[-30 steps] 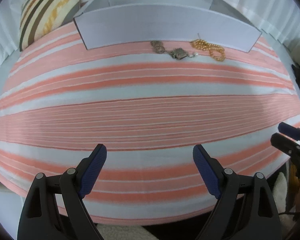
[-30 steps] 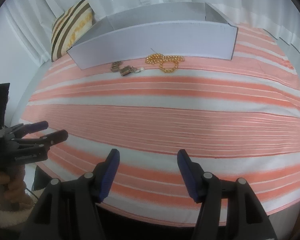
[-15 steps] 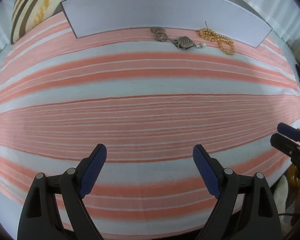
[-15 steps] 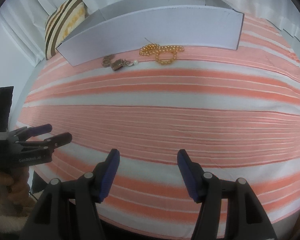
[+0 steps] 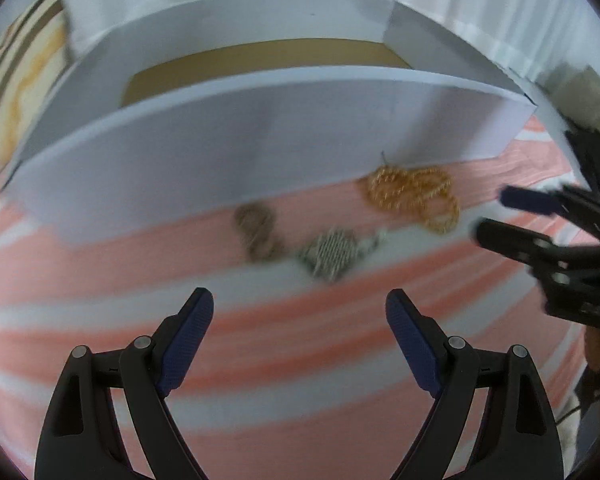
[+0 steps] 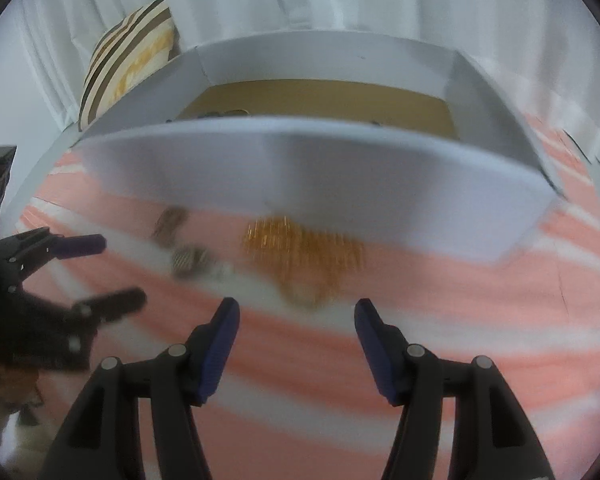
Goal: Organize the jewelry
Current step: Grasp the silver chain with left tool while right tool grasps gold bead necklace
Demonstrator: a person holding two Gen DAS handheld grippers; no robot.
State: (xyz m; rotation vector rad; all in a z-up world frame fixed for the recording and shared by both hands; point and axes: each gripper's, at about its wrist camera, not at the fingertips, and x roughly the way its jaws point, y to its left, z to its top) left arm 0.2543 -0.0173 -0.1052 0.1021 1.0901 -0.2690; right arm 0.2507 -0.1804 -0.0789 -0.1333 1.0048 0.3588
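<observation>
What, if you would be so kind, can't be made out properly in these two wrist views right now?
- Gold bead necklace: smeared by motion blur in the right wrist view; single beads unreadable.
- Silver pendant and its chain: blurred in the left wrist view; clasp and links unclear.
- Box floor: the near wall hides its front part in both views; small dark shapes at the wall's edge are unidentifiable.
- Striped pillow: cut off by the left view's edge.

Both tools (blurred, seemingly moving) now near jewelry (image 5: 414, 196).
</observation>
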